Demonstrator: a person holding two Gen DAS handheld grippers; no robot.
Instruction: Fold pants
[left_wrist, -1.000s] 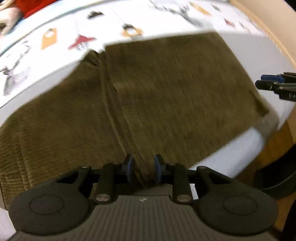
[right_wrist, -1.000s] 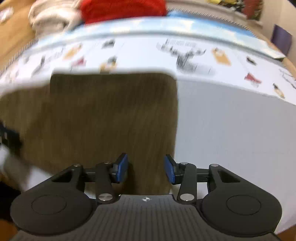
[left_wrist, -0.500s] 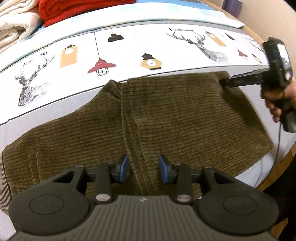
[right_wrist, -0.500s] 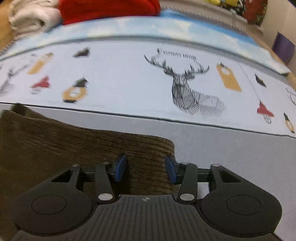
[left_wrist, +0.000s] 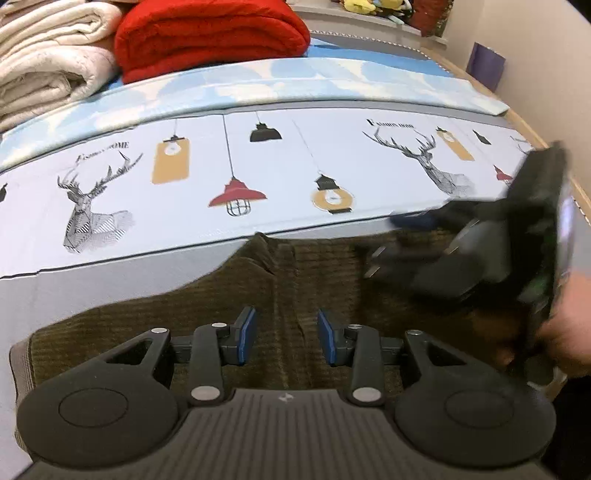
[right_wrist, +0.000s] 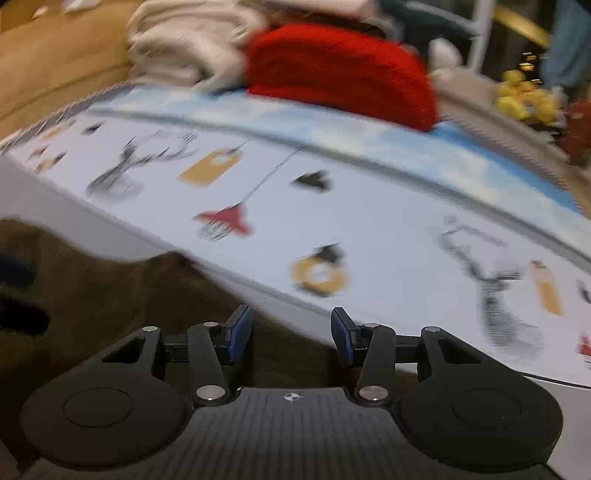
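Observation:
Brown corduroy pants (left_wrist: 155, 332) lie flat on a grey and patterned sheet (left_wrist: 110, 266). My left gripper (left_wrist: 283, 338) is open, low over the pants near their middle seam, with nothing between the pads. The right gripper shows blurred in the left wrist view (left_wrist: 413, 221), held by a hand over the pants' far right edge. In the right wrist view my right gripper (right_wrist: 291, 334) is open and empty over the pants' far edge (right_wrist: 129, 295), where brown cloth meets the sheet (right_wrist: 369, 206).
A folded red blanket (left_wrist: 210, 37) and cream blankets (left_wrist: 48, 59) are stacked at the back of the bed. A wooden bed edge (left_wrist: 546, 144) runs along the right. Yellow toys (right_wrist: 524, 96) sit beyond the bed.
Both grippers have moved low toward the pants' far edge. The right gripper swung left across the pants. Both views now look further up the bed.

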